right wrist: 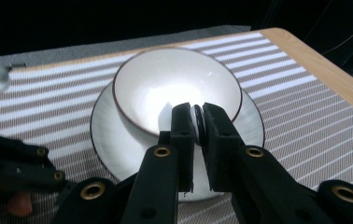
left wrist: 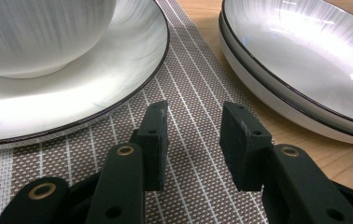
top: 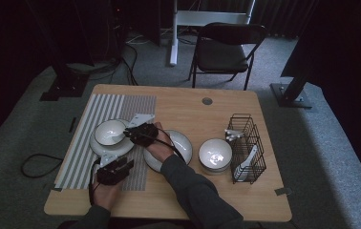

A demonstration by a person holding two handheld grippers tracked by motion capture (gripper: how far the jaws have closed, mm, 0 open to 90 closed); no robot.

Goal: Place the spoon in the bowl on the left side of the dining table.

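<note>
Here, view by view
High view, bench: a wooden bench (top: 188,107) with a striped placemat (top: 92,114) at its left
High view, dishes: a bowl (top: 109,132) stands on a plate (top: 121,149) on the placemat; another plate (top: 184,145) lies just right of the mat, a second bowl (top: 215,153) farther right, and a black wire rack (top: 248,148) with white spoons beside that
High view, right hand-held gripper (top: 133,132): reaches across to the bowl on the mat, its tips at the bowl's near rim
High view, left hand-held gripper (top: 116,164): low on the placemat, just in front of the plate
Left gripper view: the left hand-held gripper (left wrist: 194,128) has its jaws spread with only placemat (left wrist: 188,84) between them; the plate (left wrist: 72,93) with the bowl (left wrist: 39,32) sits ahead to the left, stacked plates (left wrist: 305,70) ahead to the right
Right gripper view: the right hand-held gripper (right wrist: 197,123) has its jaws nearly together, pinching a white spoon (right wrist: 196,119) by its handle; the spoon's end lies inside the bowl (right wrist: 174,84), which stands on the plate (right wrist: 114,140)
Task thing: the spoon is in the bowl on the mat, gripped from the near side
</note>
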